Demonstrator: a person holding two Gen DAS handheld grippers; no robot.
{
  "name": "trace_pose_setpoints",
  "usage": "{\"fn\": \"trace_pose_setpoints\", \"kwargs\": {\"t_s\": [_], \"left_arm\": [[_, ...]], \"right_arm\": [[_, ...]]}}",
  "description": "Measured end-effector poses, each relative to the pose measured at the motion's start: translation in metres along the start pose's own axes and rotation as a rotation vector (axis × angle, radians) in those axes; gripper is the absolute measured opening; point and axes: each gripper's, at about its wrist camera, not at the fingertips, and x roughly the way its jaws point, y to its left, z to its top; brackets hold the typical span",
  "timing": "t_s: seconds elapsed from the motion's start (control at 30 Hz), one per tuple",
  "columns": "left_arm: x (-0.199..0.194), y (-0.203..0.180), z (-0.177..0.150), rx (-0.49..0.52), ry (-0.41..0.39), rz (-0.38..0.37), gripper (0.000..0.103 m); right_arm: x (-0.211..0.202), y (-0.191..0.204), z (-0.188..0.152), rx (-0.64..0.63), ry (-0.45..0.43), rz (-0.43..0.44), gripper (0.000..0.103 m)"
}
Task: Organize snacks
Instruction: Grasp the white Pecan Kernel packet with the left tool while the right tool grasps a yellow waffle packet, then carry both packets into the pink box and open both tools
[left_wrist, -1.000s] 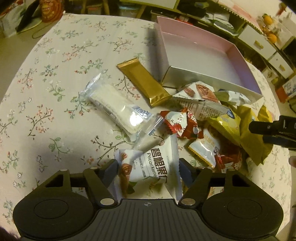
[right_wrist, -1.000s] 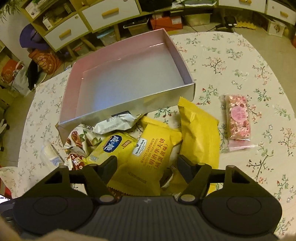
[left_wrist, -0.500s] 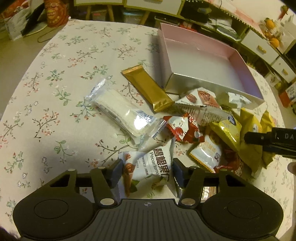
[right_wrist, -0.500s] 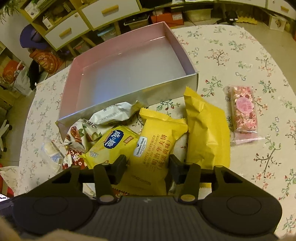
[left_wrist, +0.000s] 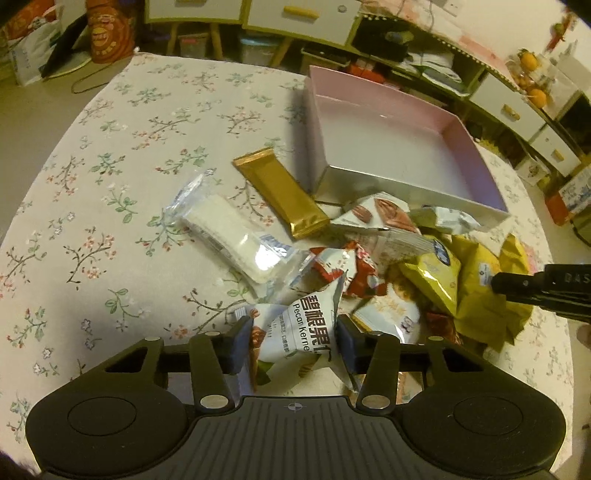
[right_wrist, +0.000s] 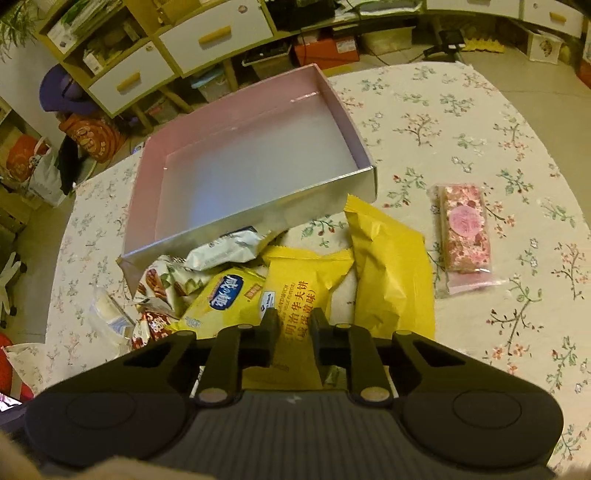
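On the floral table (left_wrist: 110, 155), before the pink box (right_wrist: 251, 166), lies a heap of snacks. Left gripper (left_wrist: 291, 332) has just been closing and pinches the pecan packet (left_wrist: 306, 328) (white, crumpled). Right gripper (right_wrist: 293, 325) has just been closing and squeezes the yellow sandwich packet (right_wrist: 303, 288).

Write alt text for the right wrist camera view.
The right hand-held gripper has just closed on a yellow sandwich-biscuit packet in a snack pile, below an empty pink box. A pink nougat bar lies apart.
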Motion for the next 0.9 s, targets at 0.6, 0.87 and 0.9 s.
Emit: {"fn": "trace_pose_setpoints", "kwargs": {"t_s": [0.6, 0.87, 0.9], "left_arm": [[0.019, -0.009, -0.010, 0.132, 0.099, 0.063, 0.060], [0.006, -0.016, -0.008, 0.134, 0.054, 0.034, 0.052], [0.004, -0.018, -0.007, 0.137, 0.046, 0.032, 0.052]], "right_arm": [[0.034, 0.016, -0.015, -0.075, 0.047, -0.071, 0.044], [0.014, 0.019, -0.014, -0.102, -0.001, -0.066, 0.039], [0.010, 0.018, -0.014, -0.104, -0.010, -0.059, 0.039]]}}
